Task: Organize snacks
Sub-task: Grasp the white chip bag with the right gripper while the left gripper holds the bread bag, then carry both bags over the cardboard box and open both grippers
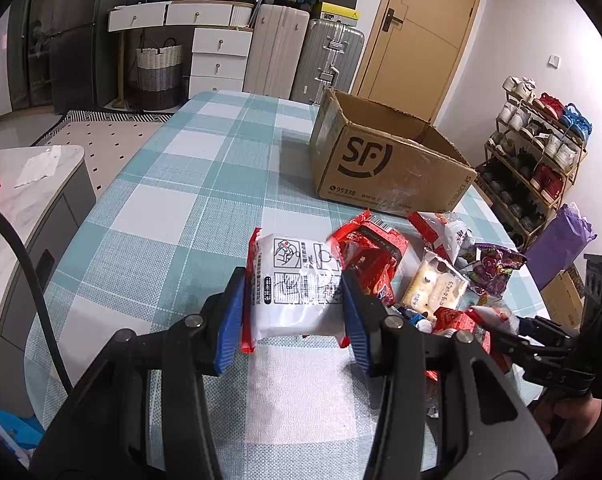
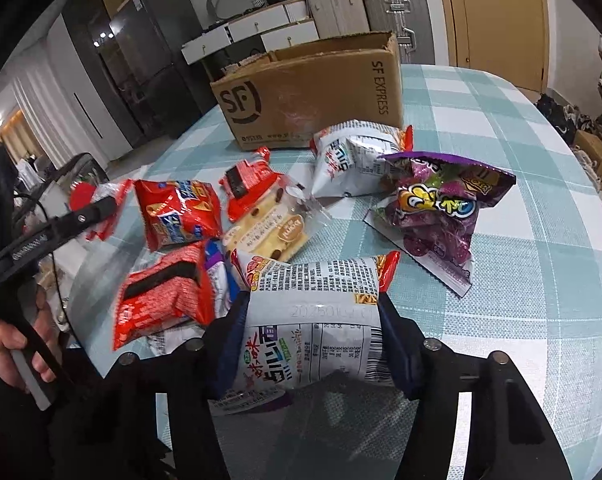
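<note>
Behind the brown cardboard SF Express box we see hard-shell suitcases, a white chest of drawers and a tan wooden door; a shoe rack stands off to the box's right. Our surface is a table under a teal-and-white checked cloth, with the box open-topped at its far side and the loose snacks heaped just in front of it

Our left gripper is closed on a white plastic snack packet with red crimped ends, blue pads pressing both of its sides, its long axis running away from us toward the box. The box lies ahead and to the right of these jaws, well apart from them, with bare cloth between

Our right gripper is likewise clamped on a white printed noodle-snack bag with red edges, held across its middle, its long axis also pointing roughly at the box. From here the box sits straight ahead beyond the pile, so we judge the right hand has the more direct line, though it must clear the purple candy bag, the clear-wrapped cake pack and the red chip packet lying between

Both packets look light and crinkly; we expect them to slip if the squeeze loosens during the carry
</note>
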Demonstrator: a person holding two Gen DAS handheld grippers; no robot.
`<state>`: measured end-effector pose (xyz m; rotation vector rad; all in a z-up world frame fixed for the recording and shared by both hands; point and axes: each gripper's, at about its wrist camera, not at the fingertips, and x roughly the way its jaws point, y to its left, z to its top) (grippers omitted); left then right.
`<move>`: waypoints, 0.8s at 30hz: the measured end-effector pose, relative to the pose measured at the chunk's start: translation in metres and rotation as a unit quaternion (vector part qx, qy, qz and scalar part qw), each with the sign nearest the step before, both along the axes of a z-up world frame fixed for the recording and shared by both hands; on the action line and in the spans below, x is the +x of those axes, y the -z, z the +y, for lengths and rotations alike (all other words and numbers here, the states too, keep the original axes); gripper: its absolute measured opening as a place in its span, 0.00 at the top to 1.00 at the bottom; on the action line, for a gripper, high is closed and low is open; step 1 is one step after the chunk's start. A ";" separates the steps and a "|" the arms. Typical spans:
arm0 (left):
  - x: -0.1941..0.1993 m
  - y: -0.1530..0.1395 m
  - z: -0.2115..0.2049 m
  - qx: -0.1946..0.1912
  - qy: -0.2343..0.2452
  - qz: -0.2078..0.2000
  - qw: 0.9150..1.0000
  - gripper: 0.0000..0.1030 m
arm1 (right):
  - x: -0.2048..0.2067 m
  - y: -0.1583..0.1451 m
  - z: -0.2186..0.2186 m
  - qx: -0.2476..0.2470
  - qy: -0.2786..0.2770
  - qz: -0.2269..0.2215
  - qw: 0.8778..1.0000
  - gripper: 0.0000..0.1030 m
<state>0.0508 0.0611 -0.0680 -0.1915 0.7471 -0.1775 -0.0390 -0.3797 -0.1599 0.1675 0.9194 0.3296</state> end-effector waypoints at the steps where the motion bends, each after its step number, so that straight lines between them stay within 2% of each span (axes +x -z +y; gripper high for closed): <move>1: 0.000 0.000 -0.001 0.001 0.000 0.000 1.000 0.58 | -0.001 -0.001 -0.001 0.001 0.000 -0.003 1.000 0.42; 7: 0.001 -0.001 -0.003 0.008 0.002 0.000 1.000 0.58 | -0.005 -0.005 -0.004 0.017 -0.003 -0.007 1.000 0.43; 13: 0.001 0.000 -0.005 0.013 0.003 0.000 1.000 0.58 | -0.012 -0.016 -0.010 0.032 0.003 -0.035 0.999 0.43; 19: -0.004 -0.009 -0.008 0.026 0.001 -0.024 0.999 0.58 | -0.025 -0.037 -0.013 0.060 -0.007 -0.090 0.994 0.43; 24: -0.014 -0.031 -0.013 0.014 0.008 -0.052 0.999 0.58 | -0.038 -0.053 -0.015 0.077 -0.014 -0.127 0.989 0.43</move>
